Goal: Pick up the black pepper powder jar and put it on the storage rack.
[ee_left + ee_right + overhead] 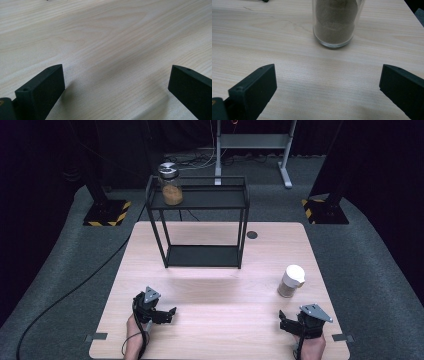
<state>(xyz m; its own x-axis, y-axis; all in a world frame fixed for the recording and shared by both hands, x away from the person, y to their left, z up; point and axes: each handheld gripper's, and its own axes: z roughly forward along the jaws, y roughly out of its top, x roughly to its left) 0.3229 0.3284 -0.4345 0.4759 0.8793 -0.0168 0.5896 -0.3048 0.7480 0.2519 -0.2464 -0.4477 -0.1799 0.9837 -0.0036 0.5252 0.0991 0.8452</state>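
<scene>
Glass jar (pixel 336 22) with a white lid stands upright near the table's (pixel 215 295) right edge, straight ahead of the right gripper (pixel 298 322), whose jaws are wide apart; the left gripper (pixel 159 312), also apart, is farther.

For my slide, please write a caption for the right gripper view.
Open right gripper faces a clear jar of brown powder on the wooden table.
</scene>
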